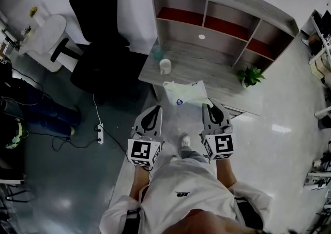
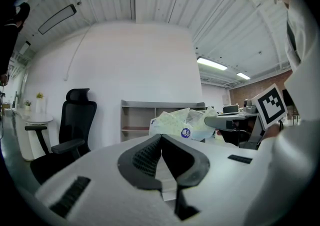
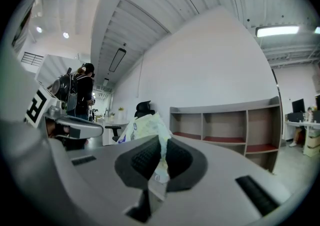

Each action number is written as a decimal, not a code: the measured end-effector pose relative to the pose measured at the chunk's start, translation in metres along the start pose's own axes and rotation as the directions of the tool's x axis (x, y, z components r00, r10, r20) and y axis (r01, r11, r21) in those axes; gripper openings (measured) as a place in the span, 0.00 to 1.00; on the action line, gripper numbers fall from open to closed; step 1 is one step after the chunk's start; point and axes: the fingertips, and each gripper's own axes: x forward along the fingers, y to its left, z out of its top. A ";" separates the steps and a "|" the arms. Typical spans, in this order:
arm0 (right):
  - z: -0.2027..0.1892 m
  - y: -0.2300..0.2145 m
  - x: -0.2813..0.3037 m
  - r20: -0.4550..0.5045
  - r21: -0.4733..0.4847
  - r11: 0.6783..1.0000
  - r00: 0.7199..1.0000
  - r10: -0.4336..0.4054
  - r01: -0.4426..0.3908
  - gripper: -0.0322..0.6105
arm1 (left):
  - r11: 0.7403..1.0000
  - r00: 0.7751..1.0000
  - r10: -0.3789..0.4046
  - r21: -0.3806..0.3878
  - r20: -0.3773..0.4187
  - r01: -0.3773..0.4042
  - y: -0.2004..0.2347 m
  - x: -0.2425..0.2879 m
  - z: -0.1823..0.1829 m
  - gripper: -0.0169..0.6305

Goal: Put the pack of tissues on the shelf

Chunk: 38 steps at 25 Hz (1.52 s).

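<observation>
The pack of tissues (image 1: 185, 93), pale green and white with a blue round sticker, hangs in the air in front of the grey shelf unit (image 1: 222, 26) with red boards. My right gripper (image 1: 211, 104) is shut on the pack's right edge; in the right gripper view the wrapper (image 3: 145, 127) is pinched between the pads (image 3: 150, 157). My left gripper (image 1: 153, 110) is beside it on the left, shut with nothing in it. In the left gripper view its tips meet (image 2: 161, 137), and the pack (image 2: 182, 122) floats beyond them.
A white cup (image 1: 165, 66) and a small green plant (image 1: 251, 76) stand on the shelf unit's low grey top. A black office chair (image 1: 101, 26) is to the left, with a power strip (image 1: 100, 133) on the floor. A person (image 3: 85, 90) stands far off.
</observation>
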 end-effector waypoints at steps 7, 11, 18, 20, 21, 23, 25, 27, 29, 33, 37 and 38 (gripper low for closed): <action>-0.003 -0.024 0.040 -0.002 0.005 1.000 1.000 0.028 -0.028 0.09 | 1.000 1.000 0.027 -0.001 -0.010 -0.027 0.013 0.039 0.001 0.07; -0.003 -0.036 0.057 -0.001 0.011 0.999 0.999 0.046 -0.046 0.09 | 0.999 0.999 0.045 -0.002 -0.015 -0.046 0.019 0.057 0.002 0.07; -0.002 -0.058 0.083 0.007 0.020 0.997 0.997 0.072 -0.073 0.09 | 0.998 0.997 0.068 -0.003 -0.018 -0.068 0.020 0.087 0.007 0.07; -0.002 -0.063 0.087 0.009 0.023 0.997 0.997 0.078 -0.078 0.09 | 0.997 0.997 0.078 -0.001 -0.019 -0.079 0.021 0.092 0.007 0.07; -0.003 -0.066 0.089 0.010 0.025 0.996 0.997 0.082 -0.082 0.09 | 0.996 0.996 0.084 -0.001 -0.020 -0.084 0.021 0.095 0.007 0.07; -0.004 -0.071 0.093 0.011 0.030 0.995 0.996 0.091 -0.091 0.09 | 0.995 0.995 0.095 -0.001 -0.021 -0.095 0.019 0.100 0.008 0.07; -0.004 -0.076 0.098 0.014 0.036 0.994 0.995 0.101 -0.101 0.09 | 0.995 0.995 0.101 0.001 -0.025 -0.101 0.018 0.106 0.009 0.07; -0.003 -0.079 0.102 0.018 0.042 0.993 0.994 0.108 -0.108 0.09 | 0.995 0.994 0.103 0.003 -0.031 -0.103 0.017 0.110 0.008 0.07; -0.004 -0.080 0.106 0.020 0.048 0.992 0.993 0.113 -0.114 0.09 | 0.994 0.994 0.105 0.005 -0.035 -0.105 0.017 0.113 0.008 0.07; -0.003 -0.082 0.116 0.025 0.052 0.991 0.992 0.122 -0.124 0.09 | 0.994 0.993 0.111 0.013 -0.031 -0.111 0.021 0.120 0.011 0.07; -0.003 -0.084 0.126 0.028 0.049 0.991 0.992 0.122 -0.123 0.09 | 0.993 0.993 0.114 0.016 -0.027 -0.114 0.027 0.128 0.012 0.07; -0.003 -0.084 0.129 0.027 0.048 0.991 0.992 0.121 -0.122 0.09 | 0.993 0.993 0.113 0.016 -0.026 -0.113 0.030 0.130 0.012 0.07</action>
